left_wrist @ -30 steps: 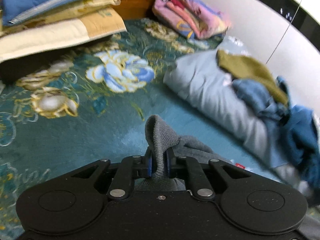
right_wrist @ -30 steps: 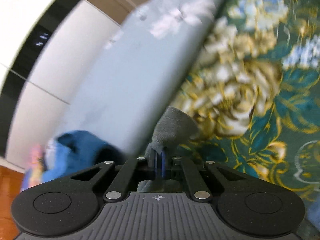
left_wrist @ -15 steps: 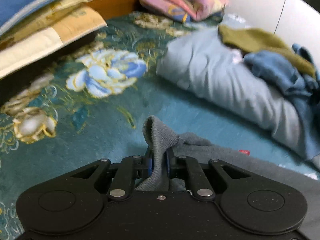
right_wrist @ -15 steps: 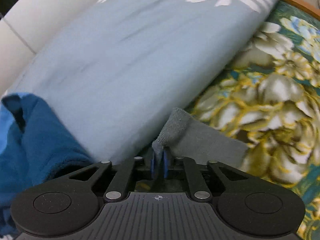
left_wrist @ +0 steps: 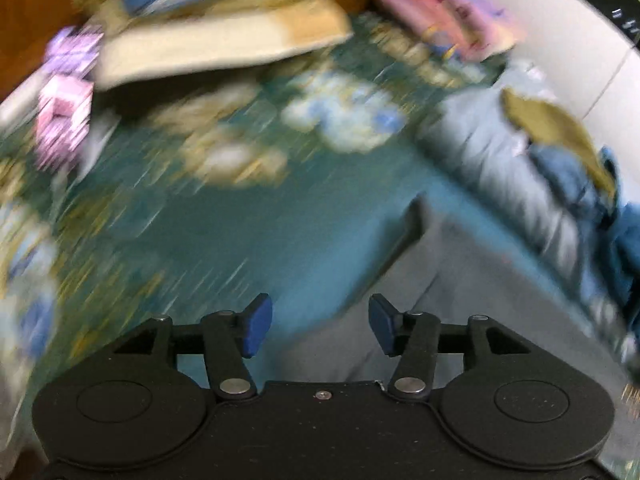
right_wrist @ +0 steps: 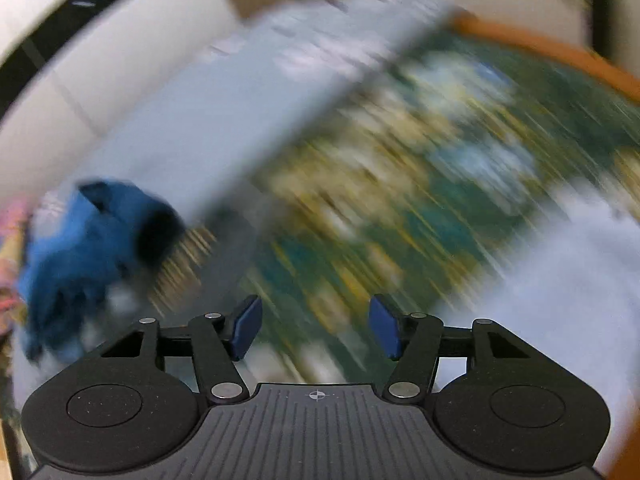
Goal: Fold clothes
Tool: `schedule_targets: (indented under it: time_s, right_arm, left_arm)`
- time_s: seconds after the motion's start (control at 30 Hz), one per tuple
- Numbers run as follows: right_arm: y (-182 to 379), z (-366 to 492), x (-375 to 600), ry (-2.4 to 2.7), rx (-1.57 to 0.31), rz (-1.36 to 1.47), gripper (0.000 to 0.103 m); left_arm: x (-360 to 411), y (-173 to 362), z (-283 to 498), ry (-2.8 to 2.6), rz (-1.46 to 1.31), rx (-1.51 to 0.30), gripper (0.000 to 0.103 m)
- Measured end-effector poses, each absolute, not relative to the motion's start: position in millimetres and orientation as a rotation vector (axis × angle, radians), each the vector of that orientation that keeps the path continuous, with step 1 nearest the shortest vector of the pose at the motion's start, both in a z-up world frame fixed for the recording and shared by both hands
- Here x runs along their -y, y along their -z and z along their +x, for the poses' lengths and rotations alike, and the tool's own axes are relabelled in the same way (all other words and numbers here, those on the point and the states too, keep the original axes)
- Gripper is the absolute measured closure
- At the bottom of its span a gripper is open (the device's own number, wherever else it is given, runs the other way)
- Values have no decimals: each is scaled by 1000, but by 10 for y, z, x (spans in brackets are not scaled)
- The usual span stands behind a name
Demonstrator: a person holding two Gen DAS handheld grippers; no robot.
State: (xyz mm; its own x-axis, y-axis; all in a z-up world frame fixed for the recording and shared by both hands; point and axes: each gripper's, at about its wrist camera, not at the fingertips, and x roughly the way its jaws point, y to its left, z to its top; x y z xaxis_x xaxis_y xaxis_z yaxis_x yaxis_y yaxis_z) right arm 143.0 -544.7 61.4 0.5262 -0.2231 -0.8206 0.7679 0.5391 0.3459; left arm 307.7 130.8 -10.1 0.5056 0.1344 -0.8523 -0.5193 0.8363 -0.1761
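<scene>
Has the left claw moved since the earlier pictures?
Yes. The left claw has let go of the grey garment, is opening, and has swung left: the pillow stack now sits nearer centre.

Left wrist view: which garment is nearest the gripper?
The grey garment, lying flat on the bedspread just ahead of the left gripper, whose jaws are opening with nothing between them. The olive one and blue one sit farther off, on the pillow.
</scene>
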Motion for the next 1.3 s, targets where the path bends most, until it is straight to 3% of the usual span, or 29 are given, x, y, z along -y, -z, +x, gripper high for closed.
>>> schedule_targets:
  time_s: [0.17,0.4,0.47,0.63,0.8,1.03,1.17,1.3]
  right_arm:
    - [-133,519,4986,762,-966,922,45]
    - [554,370,4999,742,-947,1116,48]
    - [616,382,5010,742,-911,1153,56]
    - [508,554,5071,623,-911,1099,94]
    - [465,627,5098,569,-928,1067,95]
    - [410,571,5032,574,-914,1074,95]
    - [414,643,4996,540,-903,1088,93]
    - [501,715,4956,571,-944,1066,92]
  left_arm:
    - [-1229,344,2453,-468,-494,-1049,51]
    - [-1173,660,2294,-426,-658,-1008,49]
    - [-1176,714,2336,-414,-713,-978,50]
    - [-1225,752,2516,-346,-837,-882,46]
    - [-1132,817,2791,-305,-738,-934,46]
    - [-1336,940,2726,-355,-979,-872,48]
    - [-1326,965,2759,-346,-944,-882,49]
    - [-1275,927,2868,-317,-817,-933,63]
